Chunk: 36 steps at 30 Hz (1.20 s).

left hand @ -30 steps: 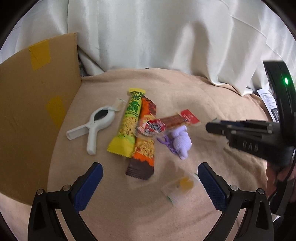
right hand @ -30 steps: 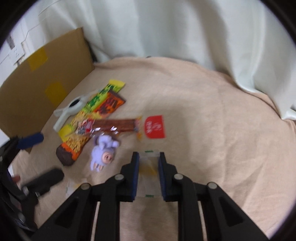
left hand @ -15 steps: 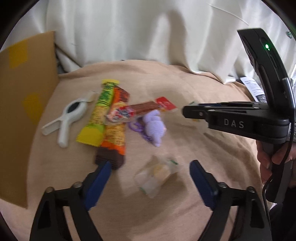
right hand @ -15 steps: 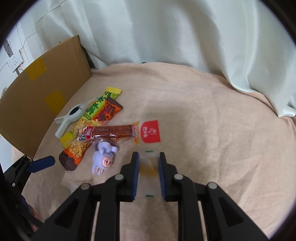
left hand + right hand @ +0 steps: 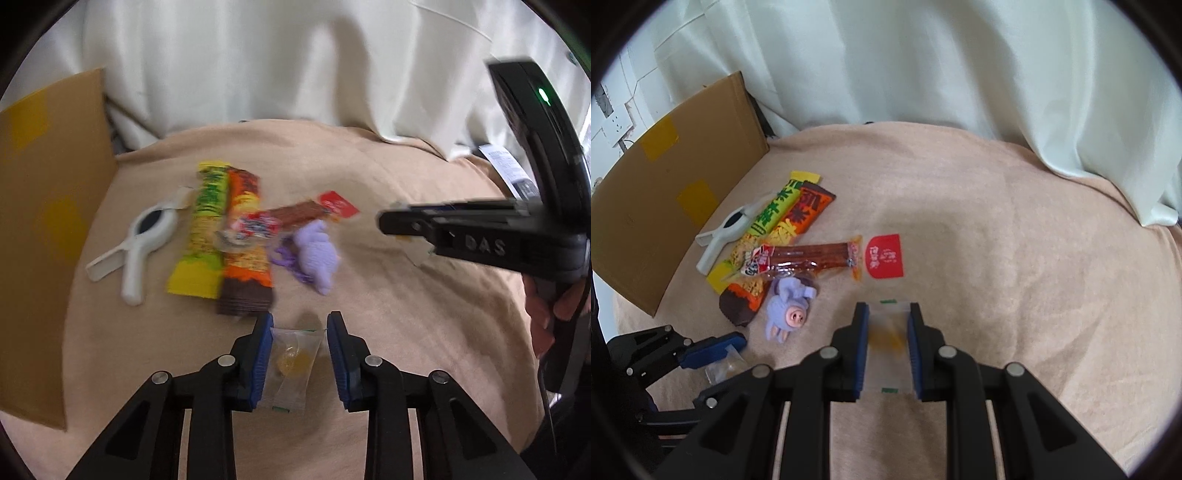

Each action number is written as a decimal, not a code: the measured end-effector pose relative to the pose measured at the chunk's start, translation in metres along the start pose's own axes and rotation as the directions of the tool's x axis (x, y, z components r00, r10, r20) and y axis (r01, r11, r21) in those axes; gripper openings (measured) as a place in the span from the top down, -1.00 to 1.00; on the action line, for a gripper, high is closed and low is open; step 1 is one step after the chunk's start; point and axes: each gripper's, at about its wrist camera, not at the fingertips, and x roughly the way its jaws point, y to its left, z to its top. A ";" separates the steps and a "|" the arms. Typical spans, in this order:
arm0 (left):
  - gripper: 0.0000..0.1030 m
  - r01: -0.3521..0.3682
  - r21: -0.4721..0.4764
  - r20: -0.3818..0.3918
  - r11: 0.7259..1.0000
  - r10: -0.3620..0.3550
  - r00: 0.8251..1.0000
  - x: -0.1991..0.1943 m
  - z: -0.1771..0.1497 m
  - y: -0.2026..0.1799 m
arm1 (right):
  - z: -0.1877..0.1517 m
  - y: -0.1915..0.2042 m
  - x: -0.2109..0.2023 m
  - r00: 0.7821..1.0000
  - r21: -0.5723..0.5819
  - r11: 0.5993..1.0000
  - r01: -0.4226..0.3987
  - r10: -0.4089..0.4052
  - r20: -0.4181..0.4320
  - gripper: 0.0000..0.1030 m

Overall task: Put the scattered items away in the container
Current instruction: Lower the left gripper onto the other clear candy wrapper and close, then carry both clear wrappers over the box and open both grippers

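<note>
A clear candy sachet [image 5: 291, 363] is bracketed, long axis along the fingers, by the partly closed left gripper [image 5: 298, 356], while another sachet [image 5: 889, 347] is clamped in the right gripper [image 5: 888, 349], the cardboard box [image 5: 44, 236] at ten o'clock.

Item counts, both wrist views

2 clear candy sachets [image 5: 291, 363] [image 5: 888, 343]; 3 long snack packs: yellow-green [image 5: 764, 225], orange-brown [image 5: 783, 247], red strip [image 5: 809, 256]; 1 red sauce packet [image 5: 885, 256]; 1 purple pig plush [image 5: 786, 310]; 1 white clip [image 5: 726, 234]; 1 cardboard box [image 5: 665, 192], left of frame; 2 grippers [image 5: 300, 354] [image 5: 886, 349].
</note>
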 end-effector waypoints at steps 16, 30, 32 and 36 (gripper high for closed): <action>0.28 -0.035 0.030 0.007 0.999 0.035 0.999 0.000 -0.011 -0.001 | 0.002 0.008 0.005 1.000 -0.005 1.000 -0.023 0.022 -0.014 0.54; 0.45 0.004 0.005 0.041 1.000 -0.005 0.999 -0.014 0.006 0.009 | -0.001 0.007 0.012 0.998 -0.021 0.999 -0.041 0.040 -0.055 0.54; 0.45 -0.008 0.001 0.065 1.000 0.008 0.998 -0.018 0.011 0.012 | 0.000 0.008 0.008 0.998 -0.028 0.999 -0.042 0.041 -0.037 0.54; 0.45 -0.002 -0.003 0.102 1.000 0.003 0.995 -0.025 0.024 0.015 | 0.004 0.007 -0.006 0.999 -0.027 0.999 -0.035 0.035 0.012 0.54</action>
